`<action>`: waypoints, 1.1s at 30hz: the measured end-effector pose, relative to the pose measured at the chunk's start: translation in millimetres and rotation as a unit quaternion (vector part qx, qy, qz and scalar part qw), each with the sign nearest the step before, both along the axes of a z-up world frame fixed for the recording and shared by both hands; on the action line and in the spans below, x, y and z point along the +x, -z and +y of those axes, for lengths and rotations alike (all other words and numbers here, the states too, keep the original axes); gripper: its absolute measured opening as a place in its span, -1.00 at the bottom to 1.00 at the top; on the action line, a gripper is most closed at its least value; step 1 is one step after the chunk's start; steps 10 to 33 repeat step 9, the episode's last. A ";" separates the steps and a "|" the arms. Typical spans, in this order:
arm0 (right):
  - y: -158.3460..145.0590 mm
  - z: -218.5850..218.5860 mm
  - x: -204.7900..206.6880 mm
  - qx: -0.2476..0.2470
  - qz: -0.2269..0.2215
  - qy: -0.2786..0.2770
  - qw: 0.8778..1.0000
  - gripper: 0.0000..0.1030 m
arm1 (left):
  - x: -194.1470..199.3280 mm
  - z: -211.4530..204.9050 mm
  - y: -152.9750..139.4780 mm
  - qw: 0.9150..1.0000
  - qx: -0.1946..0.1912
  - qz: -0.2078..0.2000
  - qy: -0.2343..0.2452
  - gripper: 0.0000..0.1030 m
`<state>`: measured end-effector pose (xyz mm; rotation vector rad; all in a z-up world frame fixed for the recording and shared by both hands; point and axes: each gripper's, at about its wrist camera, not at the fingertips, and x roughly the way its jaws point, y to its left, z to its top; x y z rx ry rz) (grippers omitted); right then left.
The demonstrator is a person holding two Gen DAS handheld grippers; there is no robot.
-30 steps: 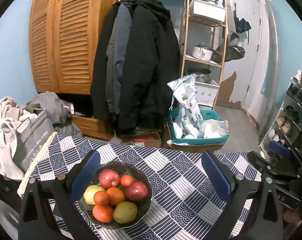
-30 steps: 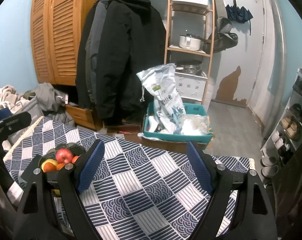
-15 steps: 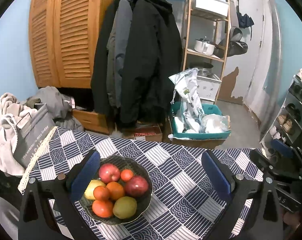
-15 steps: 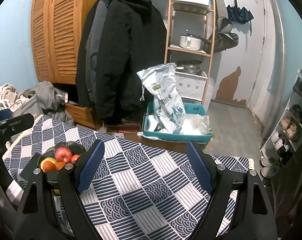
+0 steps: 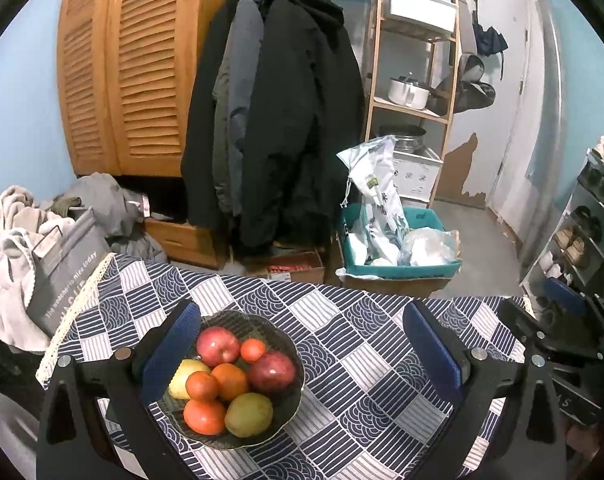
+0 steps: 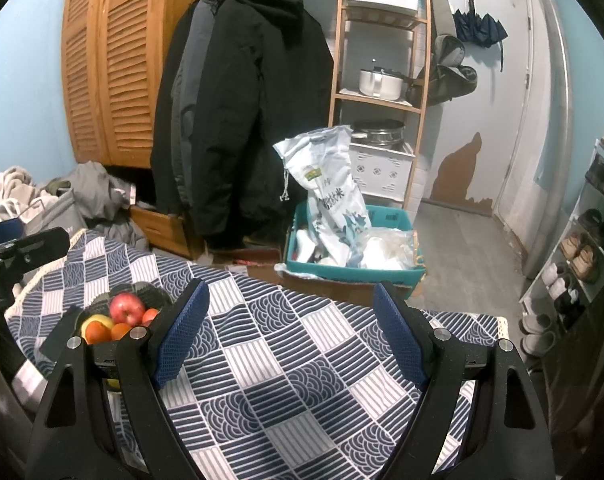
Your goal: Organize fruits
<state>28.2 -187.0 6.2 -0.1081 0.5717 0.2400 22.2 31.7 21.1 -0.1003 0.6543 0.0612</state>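
Note:
A dark glass bowl point(image 5: 290, 344) on the patterned tablecloth point(image 5: 362, 368) holds several fruits: two red apples point(image 5: 217, 346), oranges point(image 5: 230, 380), a yellow pear and a green one point(image 5: 249, 414). My left gripper point(image 5: 300, 354) hangs open just above the cloth, its left blue pad beside the bowl's left rim, nothing between the pads. In the right wrist view the bowl point(image 6: 150, 292) lies at the far left, partly hidden behind the left finger. My right gripper point(image 6: 290, 332) is open over bare cloth, well right of the bowl.
The table's far edge drops to a floor with a teal crate point(image 5: 398, 264) of bags. Dark coats point(image 5: 278, 120) hang behind, beside a wooden shelf point(image 5: 414, 80). A grey bag point(image 5: 66, 268) and laundry sit at the table's left; a shoe rack point(image 5: 582, 236) stands right.
The left wrist view has tilted very slightly, so the bowl sits a touch higher in frame. The right gripper has not moved. Both stay open.

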 end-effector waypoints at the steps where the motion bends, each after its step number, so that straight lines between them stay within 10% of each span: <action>1: 0.0 0.1 -0.1 0.000 0.000 0.000 1.000 0.61 | 0.4 -0.3 0.0 1.000 0.000 0.000 0.000 0.98; 33: 0.0 0.1 0.1 0.000 0.000 0.000 1.000 0.61 | -0.5 -3.3 -1.2 1.000 0.006 -0.005 0.002 0.98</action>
